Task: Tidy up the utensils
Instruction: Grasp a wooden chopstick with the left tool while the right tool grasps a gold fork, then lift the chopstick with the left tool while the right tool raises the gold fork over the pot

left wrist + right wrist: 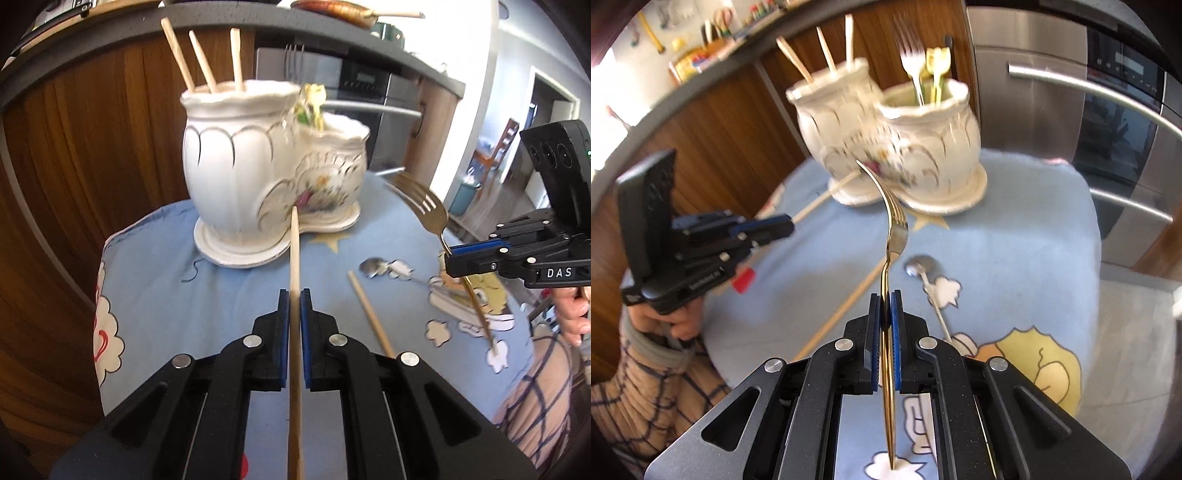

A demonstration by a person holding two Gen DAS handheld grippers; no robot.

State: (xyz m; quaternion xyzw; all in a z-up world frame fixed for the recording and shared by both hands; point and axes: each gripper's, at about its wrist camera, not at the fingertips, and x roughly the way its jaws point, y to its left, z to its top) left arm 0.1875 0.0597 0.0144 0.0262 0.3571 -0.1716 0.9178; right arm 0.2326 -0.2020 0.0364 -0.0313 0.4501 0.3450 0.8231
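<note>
My left gripper (294, 295) pinches a wooden chopstick (294, 258), whose tip points at the white ceramic holder (236, 147) at the far side of the blue cloth (229, 295). My right gripper (885, 299) pinches a gold fork (894, 225) by the handle, tines aimed at the holder. I note three chopsticks in the holder's taller left pot and forks in the lower right pot. A second chopstick (371, 314) and a spoon (925, 273) lie on the cloth, near the grippers.

Wood-panelled cabinet front (92, 147) under a dark countertop (122, 37), stainless oven (1123, 110) with long bar handles (1100, 88), white doorway (550, 107) and wooden chair (508, 142) beyond, bright daylight, pale floor (1126, 369).
</note>
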